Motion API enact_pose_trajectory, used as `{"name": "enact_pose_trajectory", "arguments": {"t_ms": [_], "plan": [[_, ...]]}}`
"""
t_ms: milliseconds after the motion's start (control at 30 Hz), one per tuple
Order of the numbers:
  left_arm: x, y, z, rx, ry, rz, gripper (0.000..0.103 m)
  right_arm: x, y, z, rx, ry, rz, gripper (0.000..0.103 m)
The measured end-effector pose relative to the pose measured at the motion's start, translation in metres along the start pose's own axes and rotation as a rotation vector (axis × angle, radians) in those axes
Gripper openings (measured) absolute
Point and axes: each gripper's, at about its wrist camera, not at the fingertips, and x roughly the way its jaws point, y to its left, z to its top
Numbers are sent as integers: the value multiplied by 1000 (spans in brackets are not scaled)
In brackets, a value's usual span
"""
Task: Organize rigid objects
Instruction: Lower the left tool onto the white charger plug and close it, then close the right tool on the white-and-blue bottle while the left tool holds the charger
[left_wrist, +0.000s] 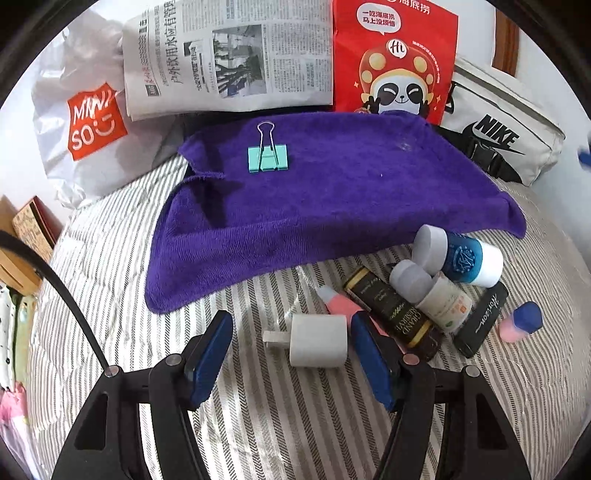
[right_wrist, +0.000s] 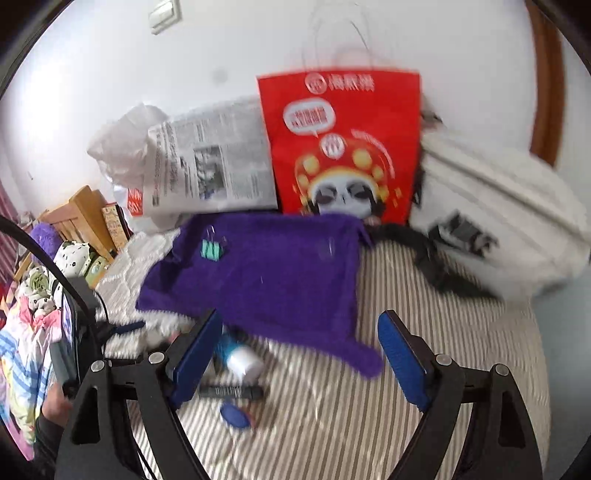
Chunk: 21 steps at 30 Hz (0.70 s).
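A purple towel (left_wrist: 332, 192) lies on the striped bed with a teal binder clip (left_wrist: 267, 157) on its far left. My left gripper (left_wrist: 291, 343) is open, its blue pads on either side of a white charger plug (left_wrist: 319, 341) that lies on the bed. Right of it lie a dark tube (left_wrist: 395, 314), a white bottle (left_wrist: 439, 295), a blue-banded bottle (left_wrist: 465, 258), a black stick (left_wrist: 482, 319) and a pink bottle with a blue cap (left_wrist: 522, 321). My right gripper (right_wrist: 299, 354) is open and empty above the bed. The towel (right_wrist: 266, 273) and clip (right_wrist: 212, 251) show blurred there.
At the back stand a newspaper (left_wrist: 229, 55), a red panda paper bag (left_wrist: 395, 59), a white Miniso bag (left_wrist: 85, 122) and a white Nike bag (left_wrist: 509, 129). Wooden furniture (right_wrist: 79, 214) and soft toys (right_wrist: 74, 258) lie beyond the bed's left edge.
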Motion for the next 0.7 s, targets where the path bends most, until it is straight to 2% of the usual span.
{"name": "enact_pose_trajectory", "arguments": {"t_ms": [167,267,367,467,700], "plan": [[-3,3,-3,-5,8,-24,50,17,5,-37,-9,57,-15,86],[0,4,-6,-8,19,-36,49,30,11,-47,-30,91,-9,86],[6,4,-5,-26,24,-46,42,41,18,-49,-45,107,1,86],[5,1,-6,-12,7,-27,42,52,25,-48,-74,118,21,86],[5,6,-8,-22,-12,-47,42,91,49,-40,-201,168,56,86]]}}
